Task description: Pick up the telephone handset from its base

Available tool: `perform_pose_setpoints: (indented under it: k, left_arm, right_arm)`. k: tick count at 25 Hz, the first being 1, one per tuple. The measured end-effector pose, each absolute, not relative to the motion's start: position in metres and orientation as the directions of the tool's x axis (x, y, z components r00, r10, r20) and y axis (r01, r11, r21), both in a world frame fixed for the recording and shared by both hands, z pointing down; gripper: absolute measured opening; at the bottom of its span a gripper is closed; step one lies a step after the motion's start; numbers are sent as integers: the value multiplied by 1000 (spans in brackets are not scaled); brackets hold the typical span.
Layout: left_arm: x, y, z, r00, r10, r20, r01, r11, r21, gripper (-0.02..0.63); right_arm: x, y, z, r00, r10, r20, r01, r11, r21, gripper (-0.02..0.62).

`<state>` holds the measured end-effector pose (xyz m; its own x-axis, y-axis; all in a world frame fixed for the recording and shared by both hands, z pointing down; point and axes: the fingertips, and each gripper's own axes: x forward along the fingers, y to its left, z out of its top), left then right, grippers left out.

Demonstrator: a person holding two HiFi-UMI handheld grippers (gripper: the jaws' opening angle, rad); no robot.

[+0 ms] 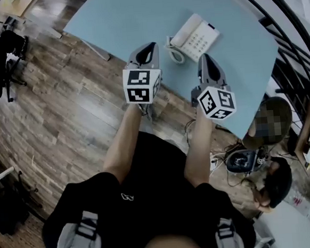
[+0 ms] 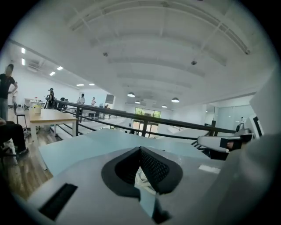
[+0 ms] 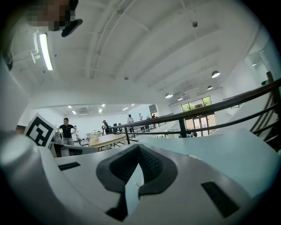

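left gripper and right gripper are both closed tight on nothing, near the handset sitting on its base, so i guess they're just lining up.

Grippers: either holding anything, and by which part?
Nothing is held. Left gripper and right gripper both have jaws together, empty; the white corded telephone lies untouched on the light blue table, handset on its base.

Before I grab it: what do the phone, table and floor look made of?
Phone: likely hard white plastic, smooth moulded shell. Table: matte pale-blue top, no grain, perhaps laminate or painted board. Floor: brown planks with grain and seams; real wood or vinyl, cannot tell.
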<state>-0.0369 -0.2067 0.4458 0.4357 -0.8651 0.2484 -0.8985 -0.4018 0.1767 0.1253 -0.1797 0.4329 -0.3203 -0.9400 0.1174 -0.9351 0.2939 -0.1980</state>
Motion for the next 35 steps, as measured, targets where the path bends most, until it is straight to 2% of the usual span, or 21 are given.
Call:
perform_pose_setpoints:
  k: [7, 13, 15, 16, 18, 27, 32, 35]
  left_arm:
    - [-33, -282, 461, 509, -814, 281, -861, -478, 176, -2]
    - [-2, -308, 480, 545, -778, 314, -839, -510, 192, -2]
    - [3, -310, 494, 545, -766, 341, -838, -505, 207, -2]
    - [5, -310, 502, 544, -760, 356, -839, -501, 213, -2]
    - [9, -312, 516, 539, -750, 382, -842, -492, 223, -2]
    - [10, -324, 552, 512, -742, 433, -859, -442, 259, -2]
    - [12, -326, 552, 519, -736, 435, -855, -453, 253, -2]
    - [7, -329, 552, 517, -738, 433, -856, -447, 260, -2]
  right_arm:
    - [116, -244, 445, -246, -954, 172, -960, 214, -183, -5]
    - [136, -278, 479, -268, -926, 265, -947, 203, -247, -3]
    - [134, -286, 506, -302, -894, 331, -935, 211, -283, 27]
    - [133, -288, 518, -326, -874, 359, -924, 216, -315, 90]
    - [130, -295, 536, -375, -839, 395, -897, 221, -383, 129]
    - [126, -345, 597, -480, -699, 530, -833, 172, -527, 170]
    - [123, -361, 611, -497, -682, 537, -800, 120, -587, 186]
    - [120, -368, 616, -509, -677, 531, -773, 88, -629, 165]
